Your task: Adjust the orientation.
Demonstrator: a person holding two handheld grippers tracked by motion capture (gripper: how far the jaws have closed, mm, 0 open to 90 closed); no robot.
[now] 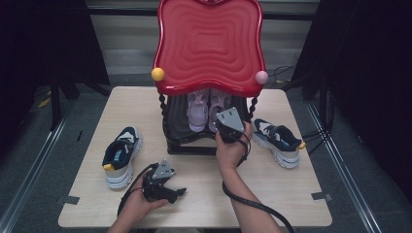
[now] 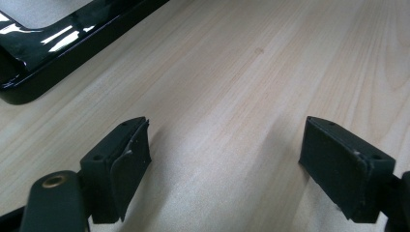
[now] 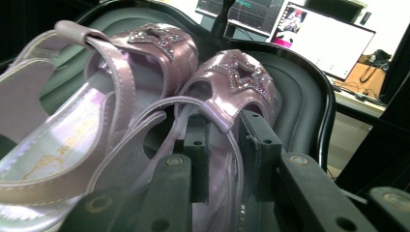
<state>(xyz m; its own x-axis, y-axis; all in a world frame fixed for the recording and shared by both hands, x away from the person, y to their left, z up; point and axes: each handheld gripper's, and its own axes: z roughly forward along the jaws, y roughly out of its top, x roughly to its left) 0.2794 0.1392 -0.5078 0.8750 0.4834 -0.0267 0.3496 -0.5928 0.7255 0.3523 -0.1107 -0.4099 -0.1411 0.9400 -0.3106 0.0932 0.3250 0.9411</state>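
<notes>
From the high view, your right gripper (image 1: pixel 227 127) is tucked at the front edge of the lower shelf of the red-topped rack (image 1: pixel 209 43), right at the heel end of the pair of lilac sandals (image 1: pixel 208 108), which lie side by side with toes pointing away from you; this is the hand on the job, while your left gripper (image 1: pixel 163 187) sits low over the pale wooden table (image 1: pixel 282 184), well apart from the rack. A navy sneaker (image 1: pixel 120 155) lies to the left and its mate (image 1: pixel 277 141) to the right of the rack. In the left gripper view the jaws stand spread wide with nothing but bare wood grain between them, and the glossy black rack base (image 2: pixel 43 53) shows at the upper left. In the right gripper view your jaws stand a narrow gap apart around the heel strap (image 3: pixel 212 113) of the right-hand sandal (image 3: pixel 232 82); whether the pads still bite on it you cannot tell. That sandal's long axis runs straight ahead of the jaws, deeper into the black shelf tray (image 3: pixel 309 87), its twin (image 3: pixel 96 87) just beside it. Monitors glow beyond the rack.
</notes>
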